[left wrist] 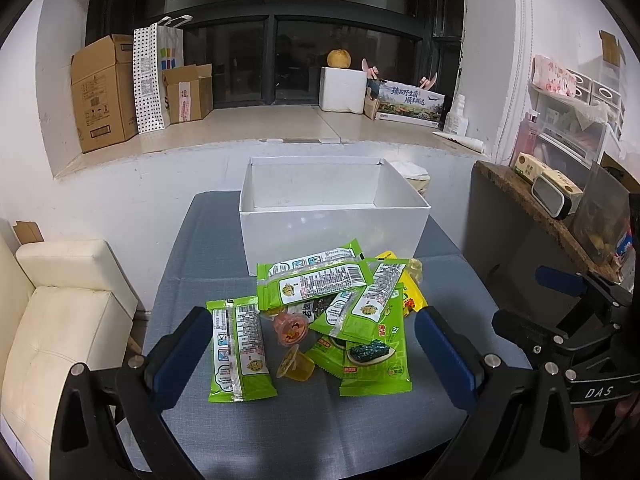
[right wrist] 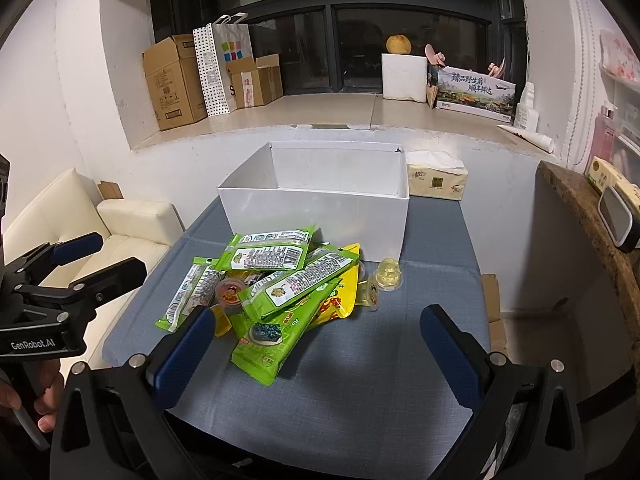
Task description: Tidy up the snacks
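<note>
A pile of snacks lies on the grey-blue table (left wrist: 192,280): several green seaweed packets (left wrist: 316,280) (right wrist: 280,288), a yellow packet (right wrist: 340,296) and small jelly cups (left wrist: 291,328) (right wrist: 390,274). An open white box (left wrist: 332,220) (right wrist: 316,208) stands behind the pile. My left gripper (left wrist: 314,356) is open just in front of the pile, its blue pads (left wrist: 182,356) on either side of the near packets. My right gripper (right wrist: 320,354) is open over the table in front of the pile. Each gripper shows at the edge of the other's view: the right one (left wrist: 560,300), the left one (right wrist: 84,264).
A tissue pack (right wrist: 436,180) lies right of the white box. A cream sofa (left wrist: 60,320) stands left of the table, a wooden-topped cabinet (left wrist: 520,208) to the right. Cardboard boxes (left wrist: 104,92) and a foam box (left wrist: 344,88) sit on the window ledge behind.
</note>
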Available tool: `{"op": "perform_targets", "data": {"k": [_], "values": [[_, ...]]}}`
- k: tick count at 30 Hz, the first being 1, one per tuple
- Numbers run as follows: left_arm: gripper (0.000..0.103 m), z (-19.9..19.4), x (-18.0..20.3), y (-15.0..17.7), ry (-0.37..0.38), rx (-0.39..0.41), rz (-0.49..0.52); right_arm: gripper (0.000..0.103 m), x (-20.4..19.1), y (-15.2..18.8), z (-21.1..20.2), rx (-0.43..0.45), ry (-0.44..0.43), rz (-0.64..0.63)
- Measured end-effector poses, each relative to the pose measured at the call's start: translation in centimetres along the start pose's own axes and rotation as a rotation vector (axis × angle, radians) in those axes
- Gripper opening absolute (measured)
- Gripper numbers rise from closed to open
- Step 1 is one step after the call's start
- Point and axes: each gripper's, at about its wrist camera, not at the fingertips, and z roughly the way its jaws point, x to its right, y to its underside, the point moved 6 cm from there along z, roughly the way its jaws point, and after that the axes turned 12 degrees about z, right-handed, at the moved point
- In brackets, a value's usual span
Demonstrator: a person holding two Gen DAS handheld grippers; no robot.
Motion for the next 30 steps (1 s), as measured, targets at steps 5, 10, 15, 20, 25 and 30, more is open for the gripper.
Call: {"op": "perform_targets", "data": {"k": [5,10,15,20,25,30], "values": [[0.103,-0.08,0.0,-0.05,0.005,0.001,0.002,0.103,-0.03,0.01,0.0,0.0,0.0,0.002],[0.103,-0.21,0.05,-0.05,0.005,0.001,0.004,0.103,-0.04,0.01,0.01,0.0,-0.002,0.0],[0.103,-0.26,0.1,-0.02,0.006,0.001,0.004,0.103,-0.11,0.06,0.03,-0.001,-0.002,-0.001],[0.103,-0.3,0.13,-0.05,0.005,0.001,0.004,0.103,-0.12,0.08,0.04,-0.001,-0.001,-0.001],[0.103,-0.32,0.13,-0.09,0.005,0.0,0.005,0.103,-0.11,0.07,0.04,-0.001,-0.001,-0.001],[0.103,-0.24,0.23,-0.12,0.004,0.0,0.007,0.103,-0.22,0.09,0.01,-0.001,-0.002,-0.003]]}}
